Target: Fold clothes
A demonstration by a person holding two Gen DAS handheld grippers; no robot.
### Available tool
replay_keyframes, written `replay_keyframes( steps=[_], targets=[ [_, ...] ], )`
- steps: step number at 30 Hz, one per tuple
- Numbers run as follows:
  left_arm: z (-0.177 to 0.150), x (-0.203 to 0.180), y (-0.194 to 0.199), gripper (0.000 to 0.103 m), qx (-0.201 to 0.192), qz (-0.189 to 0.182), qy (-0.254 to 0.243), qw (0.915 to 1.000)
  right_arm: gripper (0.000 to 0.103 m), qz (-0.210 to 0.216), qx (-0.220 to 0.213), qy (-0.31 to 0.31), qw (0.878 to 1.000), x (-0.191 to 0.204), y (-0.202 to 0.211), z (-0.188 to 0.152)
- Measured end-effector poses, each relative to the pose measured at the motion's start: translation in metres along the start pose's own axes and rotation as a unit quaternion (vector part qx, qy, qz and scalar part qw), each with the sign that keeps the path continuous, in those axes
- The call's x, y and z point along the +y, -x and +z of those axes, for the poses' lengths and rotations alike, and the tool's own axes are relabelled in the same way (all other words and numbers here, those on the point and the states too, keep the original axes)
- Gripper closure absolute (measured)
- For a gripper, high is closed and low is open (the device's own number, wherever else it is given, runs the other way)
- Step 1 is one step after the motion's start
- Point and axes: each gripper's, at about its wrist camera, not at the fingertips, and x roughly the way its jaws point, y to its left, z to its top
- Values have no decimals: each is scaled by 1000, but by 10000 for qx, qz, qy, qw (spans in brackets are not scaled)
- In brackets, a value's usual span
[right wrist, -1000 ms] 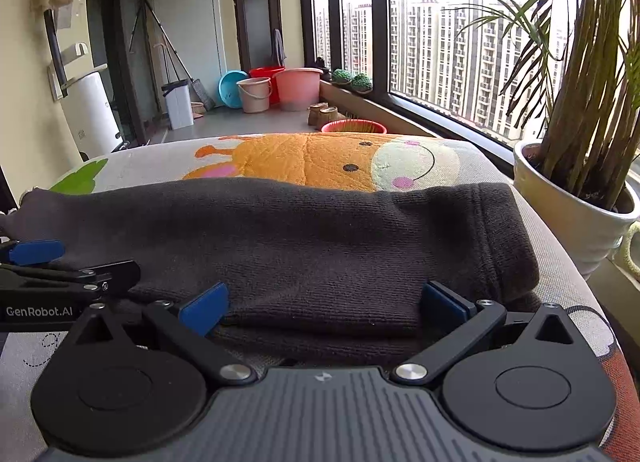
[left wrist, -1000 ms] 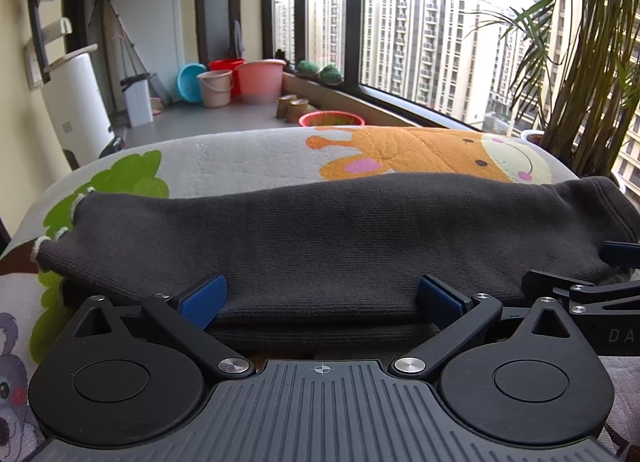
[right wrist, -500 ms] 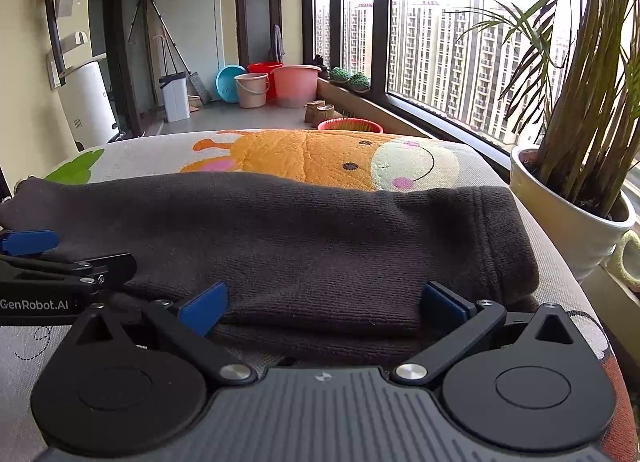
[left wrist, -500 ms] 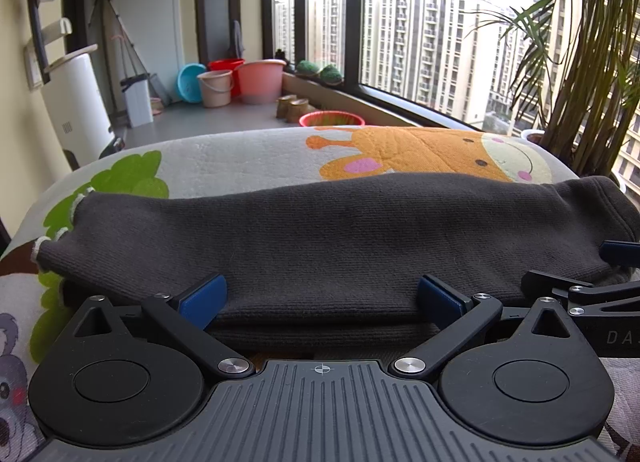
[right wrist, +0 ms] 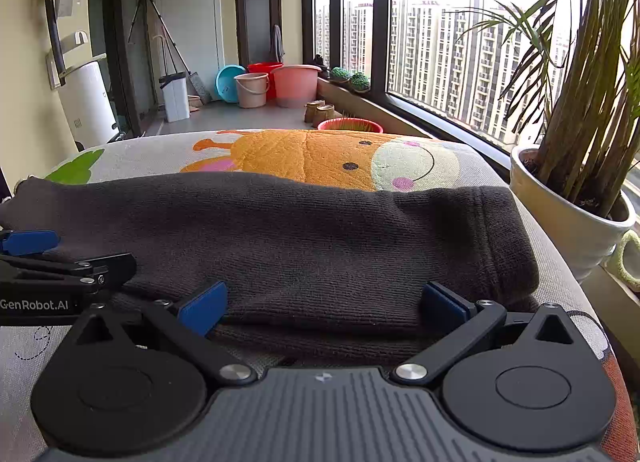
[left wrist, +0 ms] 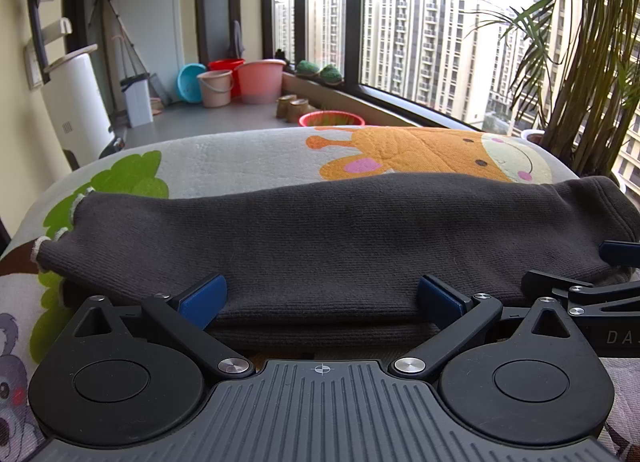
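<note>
A dark grey knitted garment (left wrist: 340,238) lies folded in a long band across a cartoon-print blanket (left wrist: 248,158); it also shows in the right wrist view (right wrist: 320,238). My left gripper (left wrist: 320,298) is open, its blue pads spread wide at the garment's near folded edge, left of middle. My right gripper (right wrist: 324,302) is open too, spread at the near edge toward the garment's right end. Each gripper shows in the other's view, the right one (left wrist: 580,286) and the left one (right wrist: 60,262). Neither holds cloth.
A potted palm in a white pot (right wrist: 576,218) stands close to the right of the blanket-covered surface. Buckets and basins (left wrist: 240,82) stand on the balcony floor beyond. A white appliance (left wrist: 76,110) stands at the left wall. Windows run along the right.
The right wrist view has risen and pulled back slightly. The left gripper and the garment have not visibly moved.
</note>
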Motion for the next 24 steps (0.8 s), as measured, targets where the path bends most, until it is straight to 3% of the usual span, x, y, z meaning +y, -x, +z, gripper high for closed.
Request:
replay_keyframes(
  steps=[24],
  targets=[
    [0, 0, 0, 0, 0, -2, -4, 10000, 0, 5, -2, -6, 10000, 0, 0, 1]
  ],
)
